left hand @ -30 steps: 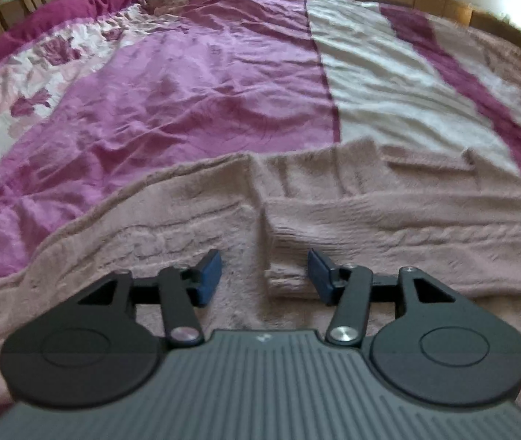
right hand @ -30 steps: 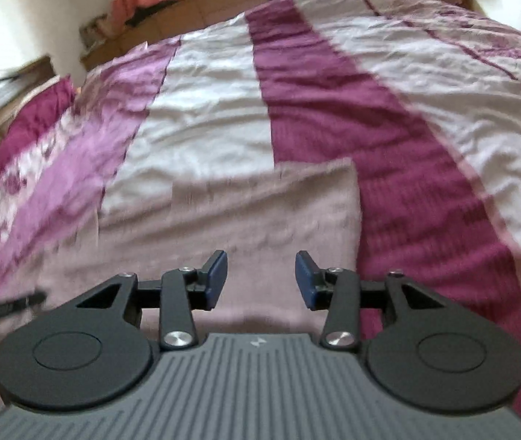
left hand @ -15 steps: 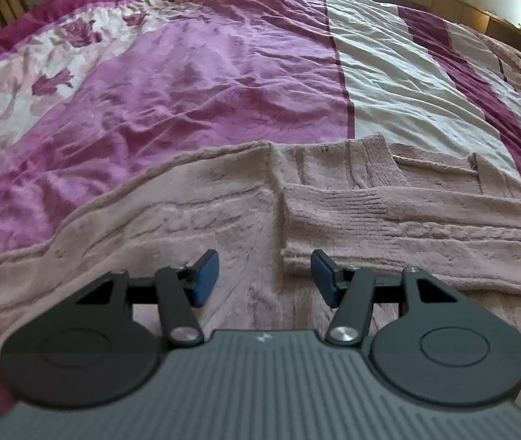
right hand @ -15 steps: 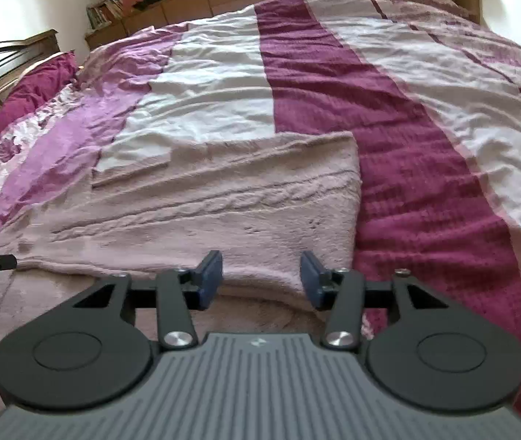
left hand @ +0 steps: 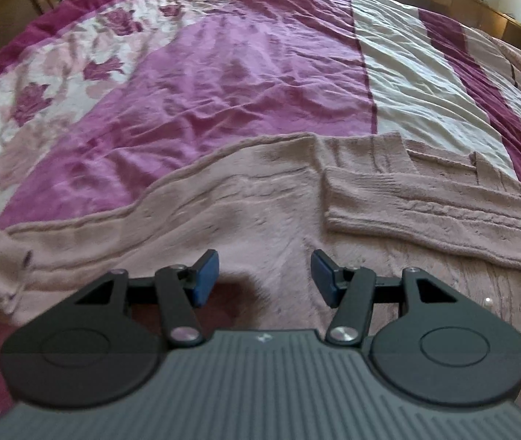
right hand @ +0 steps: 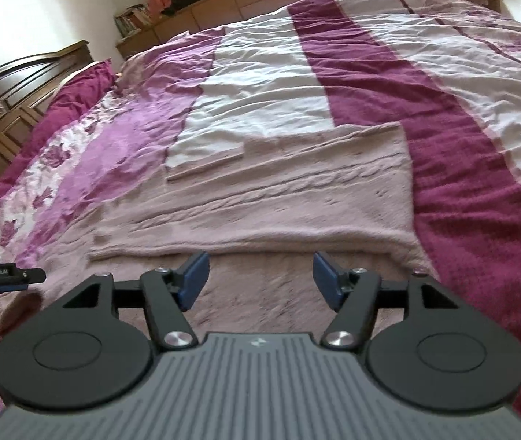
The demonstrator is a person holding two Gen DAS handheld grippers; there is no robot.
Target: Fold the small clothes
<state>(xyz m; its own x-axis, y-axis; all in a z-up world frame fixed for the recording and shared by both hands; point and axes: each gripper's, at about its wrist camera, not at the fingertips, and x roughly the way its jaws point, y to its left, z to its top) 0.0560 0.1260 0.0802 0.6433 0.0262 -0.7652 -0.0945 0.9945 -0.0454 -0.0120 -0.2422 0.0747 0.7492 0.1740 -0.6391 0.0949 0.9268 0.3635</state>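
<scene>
Jaws gape empty on both the left gripper [left hand: 264, 278] and right gripper [right hand: 260, 278] above the pink sweater [right hand: 279, 198].

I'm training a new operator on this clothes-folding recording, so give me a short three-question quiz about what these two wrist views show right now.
1. True or false: the left gripper is clamped on the dusty-pink cable-knit sweater.
2. Multiple choice: in the left wrist view, where does the sweater's ribbed sleeve cuff lie? A) hanging off the bed, B) folded across the sweater's body, C) between the fingers.
3. Fill in: the sweater lies on a striped magenta, purple and ______ bedspread.

Key: 1 false, both it and the right gripper are open above the knit. 2 B. 3 white.
</scene>
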